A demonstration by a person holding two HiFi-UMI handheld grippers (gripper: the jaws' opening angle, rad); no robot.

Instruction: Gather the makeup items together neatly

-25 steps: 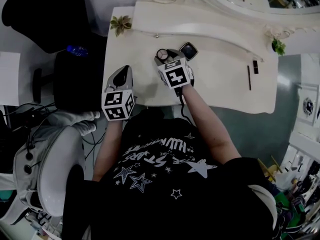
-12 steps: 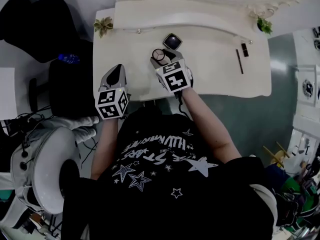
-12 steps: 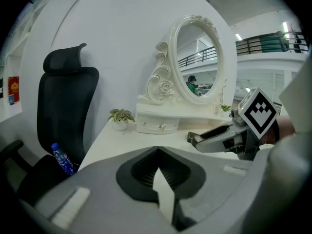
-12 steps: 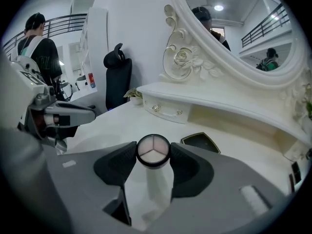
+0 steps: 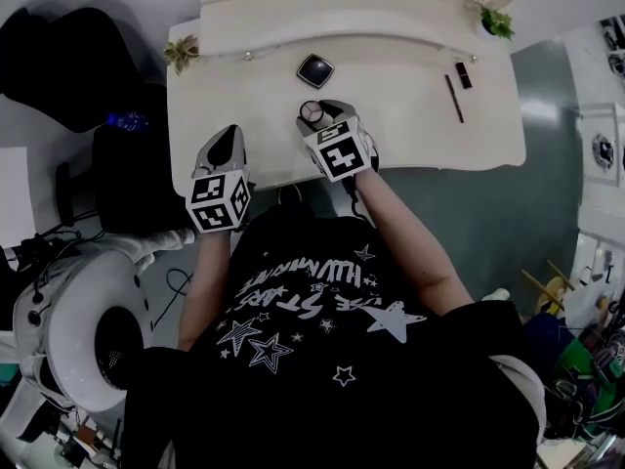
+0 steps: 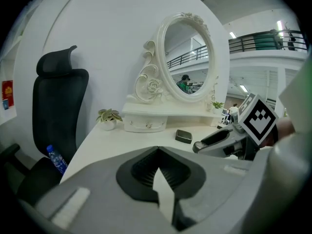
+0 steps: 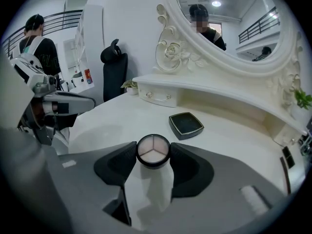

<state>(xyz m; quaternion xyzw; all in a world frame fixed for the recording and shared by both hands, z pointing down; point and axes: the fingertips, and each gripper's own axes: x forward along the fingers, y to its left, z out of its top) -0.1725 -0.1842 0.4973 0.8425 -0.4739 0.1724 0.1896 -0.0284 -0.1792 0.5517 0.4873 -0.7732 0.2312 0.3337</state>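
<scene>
**At the dressing table's near edge: round compact in the right claw**

Centre of the head view: the right claw [image 5: 317, 117] is clenched on a round compact [image 7: 153, 150], one pad against each side. The compact's top shows pale powder in three wedges. Cannot tell whether it touches the tabletop.

Just beyond it, toward the top of the frame, a square black compact [image 5: 315, 69] lies flat on the white dressing table [image 5: 410, 135], apart from the round one.

Well off to the upper right lie a thin dark pencil [image 5: 454, 98] and a small dark tube [image 5: 463, 75], near each other.

The left claw [image 6: 157, 153] sits left of centre in the head view, over the table's near edge. Its tips are pressed together with nothing between them.

At the table's upper left corner stands a small potted plant [image 5: 182, 52]. An oval mirror [image 6: 187, 57] stands at the back. A black chair [image 6: 58, 101] is left of the table, with a blue bottle [image 6: 57, 159] by it.
</scene>
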